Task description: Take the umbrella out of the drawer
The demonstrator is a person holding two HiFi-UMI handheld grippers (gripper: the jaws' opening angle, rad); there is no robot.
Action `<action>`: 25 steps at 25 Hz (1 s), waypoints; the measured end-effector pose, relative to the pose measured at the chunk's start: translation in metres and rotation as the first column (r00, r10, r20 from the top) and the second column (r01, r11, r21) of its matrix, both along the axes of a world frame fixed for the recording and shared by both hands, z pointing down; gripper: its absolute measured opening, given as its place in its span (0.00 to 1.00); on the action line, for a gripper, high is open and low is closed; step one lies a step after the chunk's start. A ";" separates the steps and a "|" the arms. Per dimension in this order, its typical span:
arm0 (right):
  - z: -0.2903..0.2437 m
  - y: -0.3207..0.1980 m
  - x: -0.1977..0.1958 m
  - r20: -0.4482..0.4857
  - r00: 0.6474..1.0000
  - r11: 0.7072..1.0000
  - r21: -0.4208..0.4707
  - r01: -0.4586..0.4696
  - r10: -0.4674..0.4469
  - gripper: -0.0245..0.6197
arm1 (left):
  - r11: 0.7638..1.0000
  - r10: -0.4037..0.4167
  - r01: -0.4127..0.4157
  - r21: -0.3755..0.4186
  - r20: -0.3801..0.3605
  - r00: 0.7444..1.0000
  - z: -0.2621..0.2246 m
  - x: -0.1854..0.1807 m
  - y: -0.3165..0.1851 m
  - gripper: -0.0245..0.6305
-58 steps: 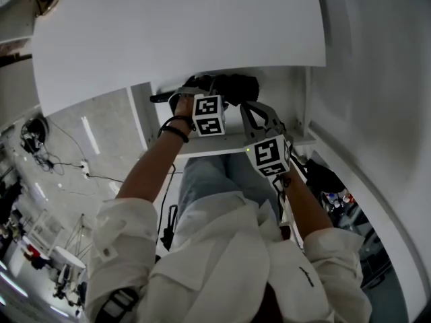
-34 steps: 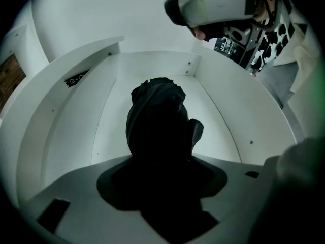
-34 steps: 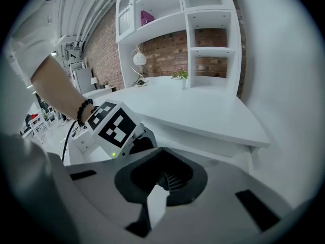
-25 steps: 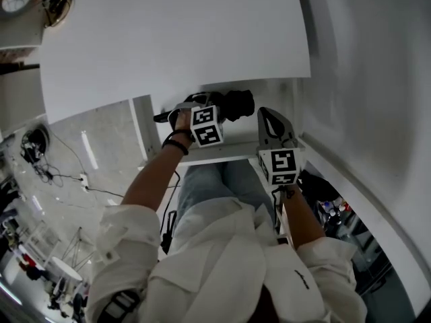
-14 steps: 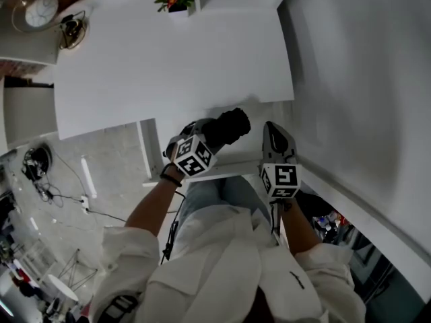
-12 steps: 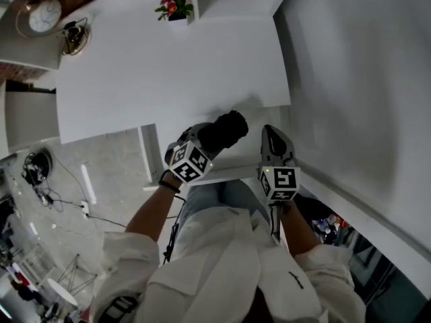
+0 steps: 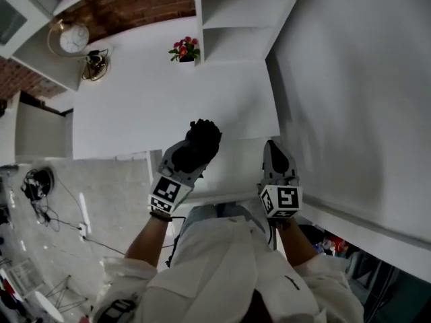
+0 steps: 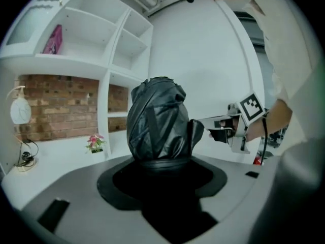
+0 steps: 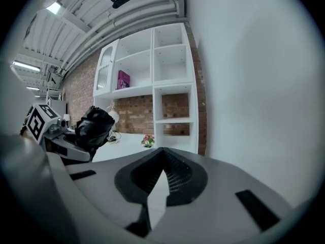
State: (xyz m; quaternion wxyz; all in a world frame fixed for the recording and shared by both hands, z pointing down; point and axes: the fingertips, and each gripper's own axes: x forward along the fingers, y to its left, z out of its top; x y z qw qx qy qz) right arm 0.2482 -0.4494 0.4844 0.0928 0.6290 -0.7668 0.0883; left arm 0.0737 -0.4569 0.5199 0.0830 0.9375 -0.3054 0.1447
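Note:
A folded black umbrella (image 7: 200, 142) is clamped in my left gripper (image 7: 187, 161), held in the air above the white table's (image 7: 135, 106) near edge. In the left gripper view the umbrella (image 8: 157, 121) sticks out end-on from between the jaws and fills the gap. My right gripper (image 7: 276, 155) hovers just to the right, its jaws meeting at the tip with nothing between them. The white drawer (image 7: 232, 177) lies below, between the two grippers. In the right gripper view, the umbrella (image 9: 94, 126) appears at the left.
A small pot of flowers (image 7: 185, 51) stands at the table's back, a clock (image 7: 73, 39) and a lamp at the far left. White shelves (image 7: 229, 12) rise behind, a white wall (image 7: 350, 99) runs close on the right. Cables (image 7: 37, 187) lie on the floor at left.
Both grippers have risen from the drawer. The left one lifted the umbrella out and turned it to point away over the table. The head view has tilted up toward the shelves.

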 end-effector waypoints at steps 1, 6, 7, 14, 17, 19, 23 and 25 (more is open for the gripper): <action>-0.011 0.000 0.002 0.002 1.000 1.000 0.017 -0.004 0.004 0.06 | 1.000 -0.018 0.019 0.021 -0.020 1.000 -0.016 -0.006 -0.001 0.44; -0.055 0.004 0.008 0.009 1.000 0.996 0.087 -0.023 0.023 0.06 | 0.988 -0.113 0.126 0.088 -0.142 0.983 -0.086 -0.031 -0.002 0.44; -0.063 0.005 0.009 0.011 1.000 0.995 0.101 -0.027 0.026 0.06 | 0.984 -0.128 0.146 0.102 -0.164 0.978 -0.099 -0.036 -0.001 0.44; -0.116 0.020 0.016 0.023 0.998 0.975 0.212 -0.068 0.065 0.06 | 0.948 -0.185 0.246 0.202 -0.280 0.942 -0.170 -0.068 0.008 0.44; -0.137 0.028 0.021 0.012 0.997 0.964 0.255 -0.081 0.080 0.06 | 0.931 -0.174 0.269 0.248 -0.349 0.921 -0.199 -0.079 0.012 0.44; -0.148 0.031 0.027 0.015 0.996 0.957 0.275 -0.094 0.093 0.06 | 0.917 -0.181 0.292 0.271 -0.370 0.911 -0.213 -0.086 0.011 0.44; -0.166 0.037 0.038 0.030 0.993 0.951 0.286 -0.114 0.110 0.06 | 0.893 -0.200 0.331 0.305 -0.391 0.898 -0.239 -0.096 0.012 0.44; -0.177 0.039 0.043 0.022 0.993 0.946 0.302 -0.117 0.116 0.06 | 0.884 -0.190 0.340 0.322 -0.417 0.889 -0.253 -0.099 0.015 0.44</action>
